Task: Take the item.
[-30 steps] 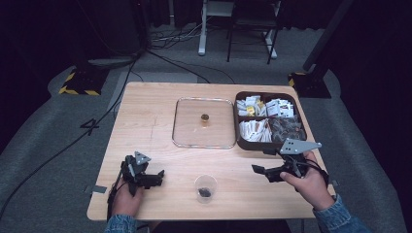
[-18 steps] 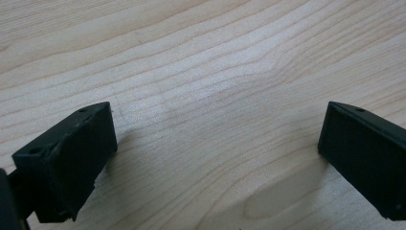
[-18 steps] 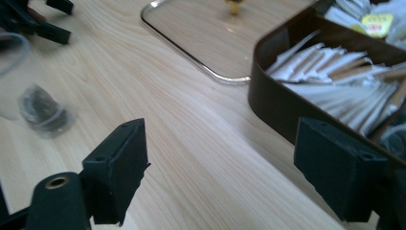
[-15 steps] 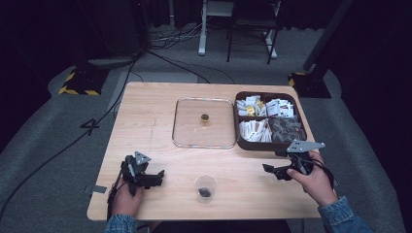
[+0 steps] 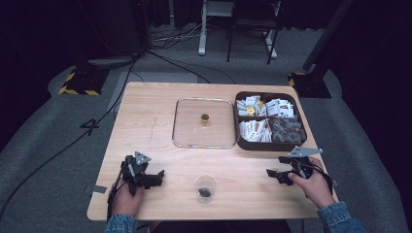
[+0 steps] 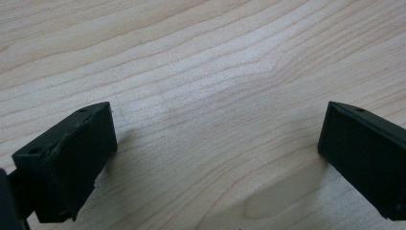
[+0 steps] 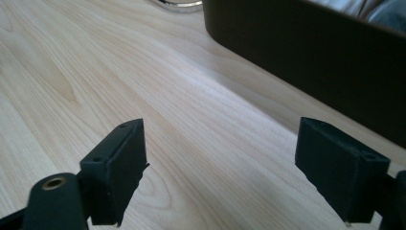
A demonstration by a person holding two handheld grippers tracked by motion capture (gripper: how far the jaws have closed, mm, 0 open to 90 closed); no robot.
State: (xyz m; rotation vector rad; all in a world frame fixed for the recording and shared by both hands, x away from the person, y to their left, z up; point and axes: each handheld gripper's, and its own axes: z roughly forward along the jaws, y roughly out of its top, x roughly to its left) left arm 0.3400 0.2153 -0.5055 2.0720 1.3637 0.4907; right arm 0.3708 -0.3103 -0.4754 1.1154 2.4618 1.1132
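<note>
on the grey carpeted floor sits a light wooden rectangular table (image 5: 145, 121), grain running across it. next biggest on it: a dark brown rectangular tray with four compartments (image 5: 268, 144) at the far right, holding white packets (image 5: 257, 128) in the far and near-left sections and darker wrapped items (image 5: 286, 128) in the near-right one; contents too small to tell beyond that. just beside it on the left, nearly touching, a clear square glass plate with rounded corners (image 5: 184, 138), with a small brownish round item (image 5: 205, 118) at its centre. near the front edge, between the two hands, a small clear plastic cup (image 5: 205, 184) stands upright with something dark at the bottom. left black hand-held gripper (image 5: 156, 175) rests low at the front left corner, held by the left hand (image 5: 127, 196), pointing toward the cup but well apart from it; its own view shows jaws spread wide over bare wood (image 6: 215, 96), nothing between them. right black hand-held gripper (image 5: 272, 174) is at the front right, held by the right hand (image 5: 313, 187), grey three-cornered plate (image 5: 304, 152) on top, just in front of the tray's near wall; its own view shows jaws spread wide, bare wood between, tray wall (image 7: 311, 57) close ahead, plate rim (image 7: 179, 5) at the top edge.
</note>
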